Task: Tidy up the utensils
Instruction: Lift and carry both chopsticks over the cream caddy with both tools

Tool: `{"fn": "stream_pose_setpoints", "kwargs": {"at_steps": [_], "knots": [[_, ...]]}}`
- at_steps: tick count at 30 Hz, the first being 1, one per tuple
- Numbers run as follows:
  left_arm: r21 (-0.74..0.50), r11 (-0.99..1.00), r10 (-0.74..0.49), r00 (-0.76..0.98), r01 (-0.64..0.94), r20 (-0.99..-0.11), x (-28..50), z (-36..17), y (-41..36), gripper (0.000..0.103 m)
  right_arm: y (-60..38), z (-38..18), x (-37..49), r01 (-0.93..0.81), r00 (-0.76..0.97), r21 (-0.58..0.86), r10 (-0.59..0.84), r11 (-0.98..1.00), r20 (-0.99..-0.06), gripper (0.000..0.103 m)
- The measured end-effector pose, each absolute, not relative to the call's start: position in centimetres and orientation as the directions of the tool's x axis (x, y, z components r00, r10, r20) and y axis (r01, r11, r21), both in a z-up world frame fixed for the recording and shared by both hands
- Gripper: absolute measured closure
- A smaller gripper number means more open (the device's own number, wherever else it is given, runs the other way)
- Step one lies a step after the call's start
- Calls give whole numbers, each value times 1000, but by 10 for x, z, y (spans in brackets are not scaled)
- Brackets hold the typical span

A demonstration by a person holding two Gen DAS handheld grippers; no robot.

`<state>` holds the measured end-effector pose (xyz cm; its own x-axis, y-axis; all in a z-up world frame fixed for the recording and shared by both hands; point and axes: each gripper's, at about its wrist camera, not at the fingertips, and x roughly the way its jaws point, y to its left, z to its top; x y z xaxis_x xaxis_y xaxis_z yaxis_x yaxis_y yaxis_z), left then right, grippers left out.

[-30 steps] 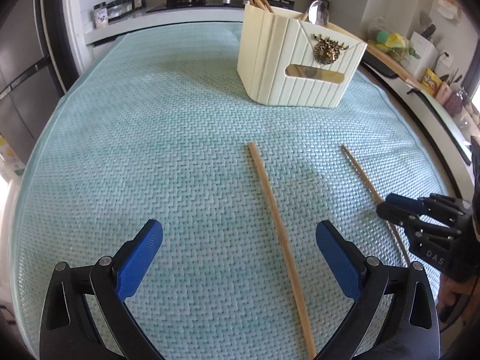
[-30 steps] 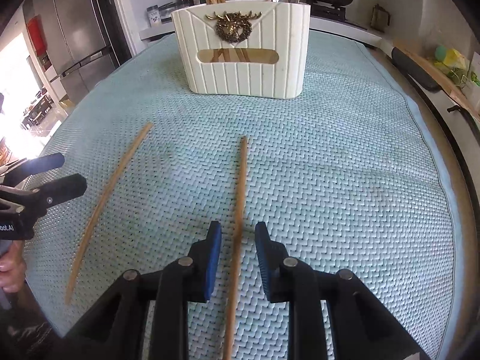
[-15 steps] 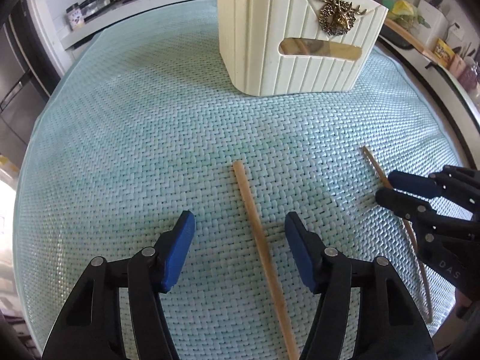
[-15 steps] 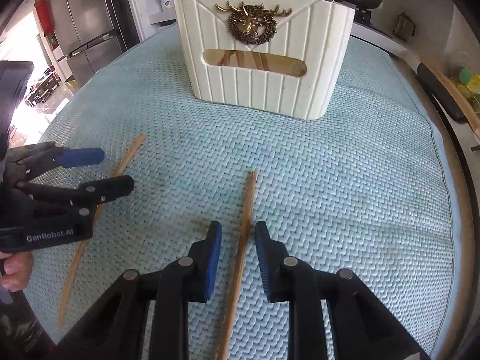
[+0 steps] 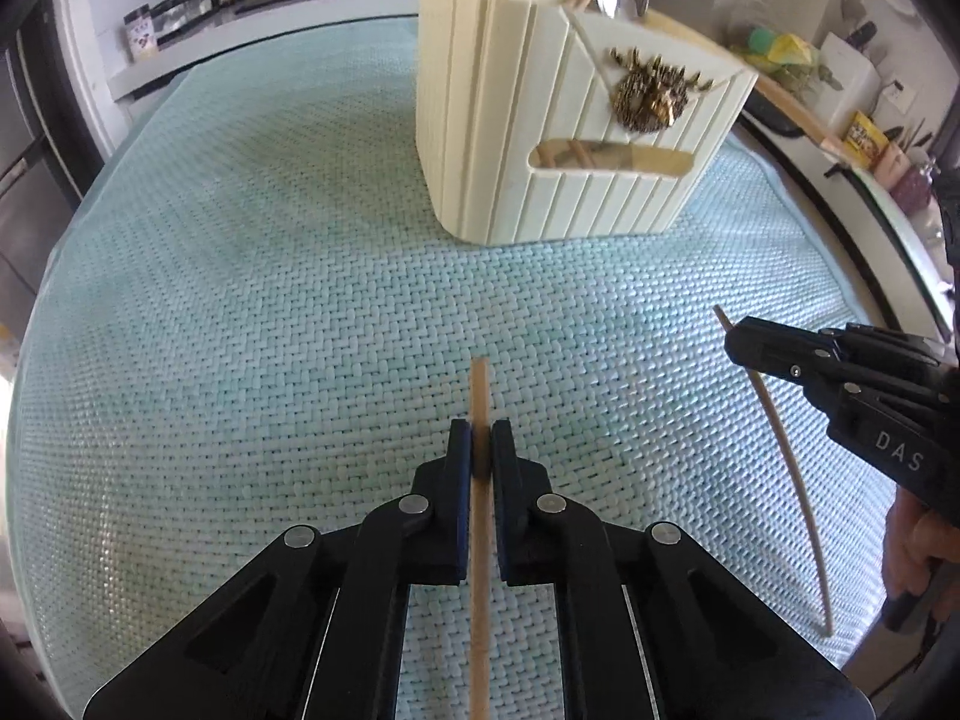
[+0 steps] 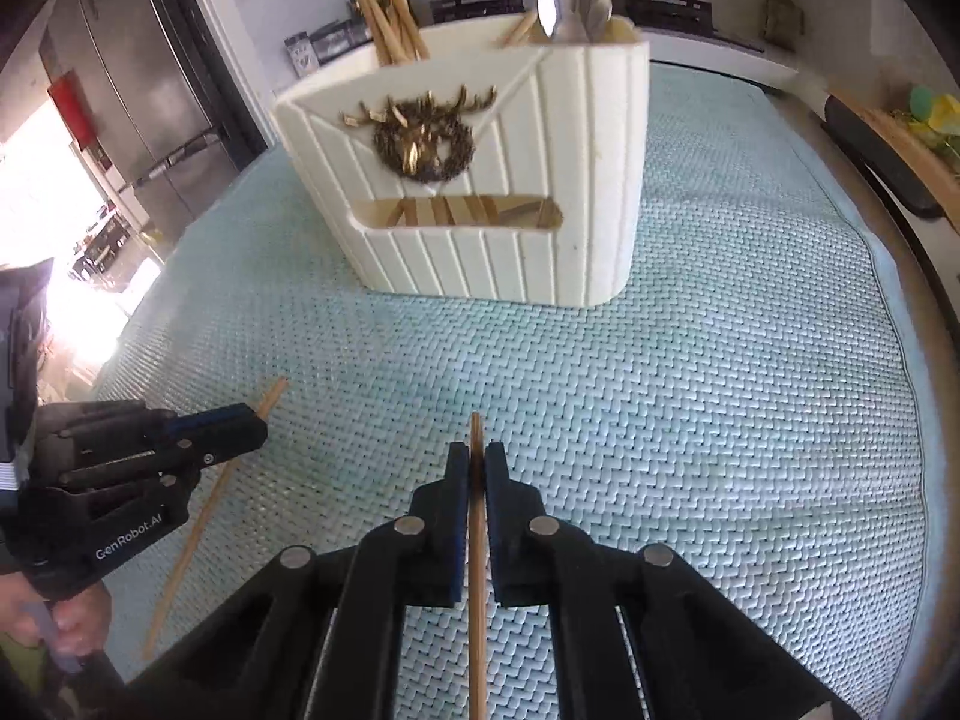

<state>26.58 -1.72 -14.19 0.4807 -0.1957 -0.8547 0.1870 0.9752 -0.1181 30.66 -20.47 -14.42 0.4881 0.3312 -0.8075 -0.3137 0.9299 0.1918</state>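
Two long wooden chopsticks lay on the pale green woven mat (image 5: 240, 330) that covered the table. The left chopstick (image 5: 480, 516) ran from near to far, its far tip aimed toward the cream ribbed utensil holder (image 5: 540, 138), which stood upright on the far part of the mat. The left gripper (image 5: 478, 450) had its blue-padded fingers (image 5: 459, 450) closed on this chopstick a little behind the far tip, and the shaft passed back between them along the gripper's own axis. The right chopstick (image 6: 477, 570) lay nearly parallel to the first, also near to far and pointing at the holder (image 6: 480, 180). The right gripper (image 6: 476, 474) held it in the same way, fingers (image 6: 459, 480) pressed against both sides of the shaft close to the far tip. Both grippers sat low over the mat and were directed forward, side by side and apart. Whether either chopstick was raised off the mat could not be told. Inside the holder stood a bundle of further wooden chopsticks (image 6: 387, 18) on its left and a metal spoon (image 6: 570, 0) on its right.
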Motion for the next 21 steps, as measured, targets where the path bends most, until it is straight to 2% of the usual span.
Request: {"fn": "stream_pose_setpoints", "kwargs": {"at_steps": [7, 12, 21], "knots": [[-203, 955, -295, 629, 215, -719, 230, -58, 2, 98, -223, -68, 263, -377, 649, 250, 447, 892, -615, 98], [-228, 942, -336, 714, 248, -614, 222, -6, 26, 98, -226, -19, 222, -431, 735, 210, 477, 877, -482, 98], [-218, 940, -340, 777, 262, -530, 205, 23, 25, 98, -223, 20, 194, -433, 833, 107, 443, 895, -333, 98]]}}
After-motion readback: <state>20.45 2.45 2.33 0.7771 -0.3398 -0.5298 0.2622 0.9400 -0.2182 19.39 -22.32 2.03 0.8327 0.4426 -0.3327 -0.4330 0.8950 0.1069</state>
